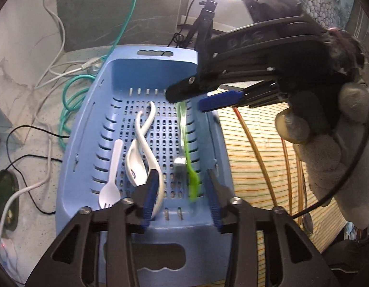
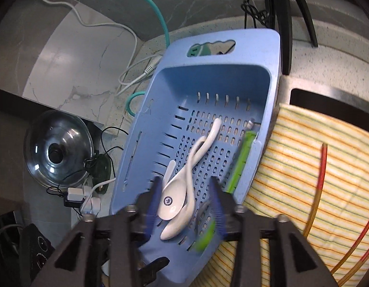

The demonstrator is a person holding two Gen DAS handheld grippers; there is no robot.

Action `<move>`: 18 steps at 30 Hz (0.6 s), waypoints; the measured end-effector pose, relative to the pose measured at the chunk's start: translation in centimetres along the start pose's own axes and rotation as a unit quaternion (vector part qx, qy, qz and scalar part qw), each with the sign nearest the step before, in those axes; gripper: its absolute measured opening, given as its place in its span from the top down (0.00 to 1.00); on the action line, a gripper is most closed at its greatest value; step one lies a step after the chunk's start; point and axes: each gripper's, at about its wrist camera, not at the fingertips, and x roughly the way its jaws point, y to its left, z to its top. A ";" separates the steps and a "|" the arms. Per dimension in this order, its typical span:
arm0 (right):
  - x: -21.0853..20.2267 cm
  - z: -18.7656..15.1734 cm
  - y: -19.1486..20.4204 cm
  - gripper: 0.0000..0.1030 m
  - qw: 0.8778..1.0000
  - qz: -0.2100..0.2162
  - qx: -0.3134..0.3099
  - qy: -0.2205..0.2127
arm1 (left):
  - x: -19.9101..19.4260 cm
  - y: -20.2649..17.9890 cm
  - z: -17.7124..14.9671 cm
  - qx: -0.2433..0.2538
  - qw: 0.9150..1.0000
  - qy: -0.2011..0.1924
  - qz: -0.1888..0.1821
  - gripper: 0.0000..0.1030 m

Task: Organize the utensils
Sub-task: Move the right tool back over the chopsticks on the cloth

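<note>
A: Where are the utensils?

B: In the blue basket (image 1: 84, 129), on its slotted floor. Two white ceramic spoons (image 1: 142, 157) lie crossed over each other near the middle, a small white plastic fork (image 1: 111, 181) sits just to their left, and a green utensil (image 1: 190, 167) runs along the right wall. It looks blurred in both views, so I cannot tell which kind it is.

A: And the left gripper (image 1: 182, 205)?

B: Its blue pads stand apart over the near end of the basket. The left pad is in front of a spoon bowl, but nothing is pinched between them.

A: The right gripper (image 1: 191, 98)?

B: From the left camera it reaches in from the right, above the far part of the basket, held by a gloved hand (image 1: 328, 143). In its own view the jaws are spread over the spoon bowls, pads blurred, gripping nothing.

A: What is around the basket?

B: A striped yellow cloth (image 2: 304, 162) lies just to its right with red and yellow chopsticks (image 2: 321, 167) on it. To the left, on the counter, are white and green cables (image 1: 72, 95), and a glass pot lid (image 2: 57, 150) sits lower down.
</note>
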 end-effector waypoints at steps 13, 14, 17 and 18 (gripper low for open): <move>-2.9 -0.3 -0.5 0.52 1.000 -0.003 -0.017 -0.017 | -0.5 -0.6 0.2 0.002 1.000 -0.005 -0.001 0.62; -3.4 -0.4 -0.6 0.52 1.000 -0.003 -0.017 -0.021 | -0.7 -0.8 0.2 0.003 1.000 -0.006 -0.001 0.62; -4.9 -0.6 -0.8 0.52 0.999 -0.003 -0.016 -0.033 | -1.2 -1.3 0.4 0.006 1.000 -0.011 0.000 0.62; -5.5 -0.8 -0.9 0.52 0.999 0.000 -0.015 -0.036 | -1.4 -1.4 0.4 0.007 1.000 -0.013 -0.001 0.62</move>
